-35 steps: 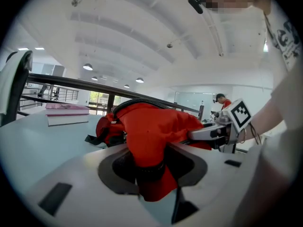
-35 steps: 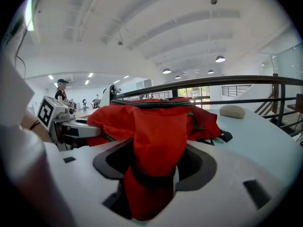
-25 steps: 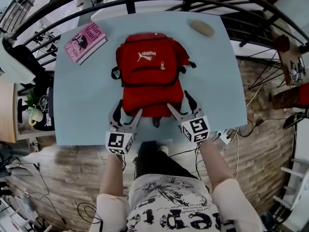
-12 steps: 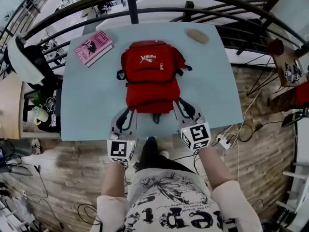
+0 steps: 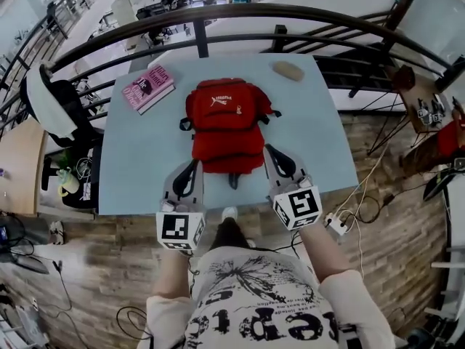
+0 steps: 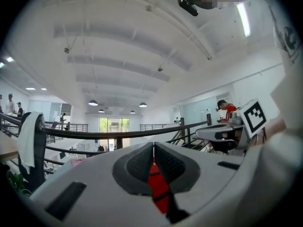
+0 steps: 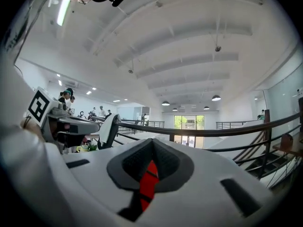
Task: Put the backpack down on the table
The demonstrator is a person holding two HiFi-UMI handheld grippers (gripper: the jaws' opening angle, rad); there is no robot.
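**A:** Edges and clearance?

**B:** The table is light blue and rectangular. It's bare along the left edge, the near edge and most of the right side. A dark curved railing runs just behind the far edge. There's a chair draped in white cloth off the left edge, and cables on the floor off the near-right corner.

**A:** What's on it?

**B:** A pink book sits at the far-left corner, skewed to the edges. The red backpack lies flat mid-table, nearer the far edge. It's soft fabric with a white logo, and black straps stick out both sides. A smooth tan oval lump is near the far-right corner, well apart from the backpack.

**A:** Tools?

**B:** The left gripper is held over the near edge by the backpack's near-left corner. The right gripper mirrors it at the near-right corner. Both sets of jaws have just closed, pads pressed together and pinching nothing. Only a sliver of red backpack shows past them. They have hard grey shells, dark ribbed pads and a marker cube each.

**A:** Anything in the backpack?

**B:** The pockets look closed. Can't tell the contents.
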